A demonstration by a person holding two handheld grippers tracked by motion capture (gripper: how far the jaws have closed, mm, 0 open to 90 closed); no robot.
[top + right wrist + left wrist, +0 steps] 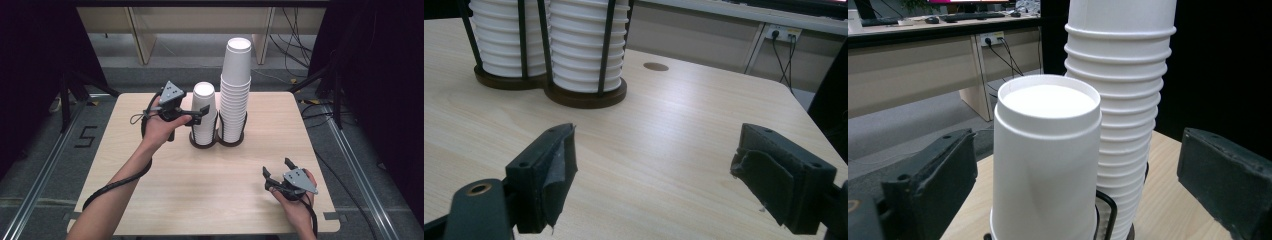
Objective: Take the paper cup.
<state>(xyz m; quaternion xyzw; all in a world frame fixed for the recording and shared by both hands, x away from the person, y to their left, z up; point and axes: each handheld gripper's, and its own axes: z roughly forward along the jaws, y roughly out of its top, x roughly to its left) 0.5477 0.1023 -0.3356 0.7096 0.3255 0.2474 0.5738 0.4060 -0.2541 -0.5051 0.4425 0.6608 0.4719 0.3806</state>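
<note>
Two stacks of white paper cups stand upside down in a black double wire holder point(217, 142) at the table's middle back. The short stack point(204, 112) is on the left and the tall stack point(236, 90) on the right. My left gripper point(202, 111) is at the top of the short stack point(1045, 150), open, its jaws standing on either side of the top cup with gaps showing. The tall stack point(1120, 100) rises just behind that cup. My right gripper point(277, 169) rests near the front right of the table, open with nothing between its jaws point(654, 170).
The light wooden table point(150, 200) has bare wood on its left and front. In the right gripper view the holder's dark base point(584, 95) sits ahead, with a small round hole point(656, 66) in the tabletop beyond. Desks and cables lie on the floor behind.
</note>
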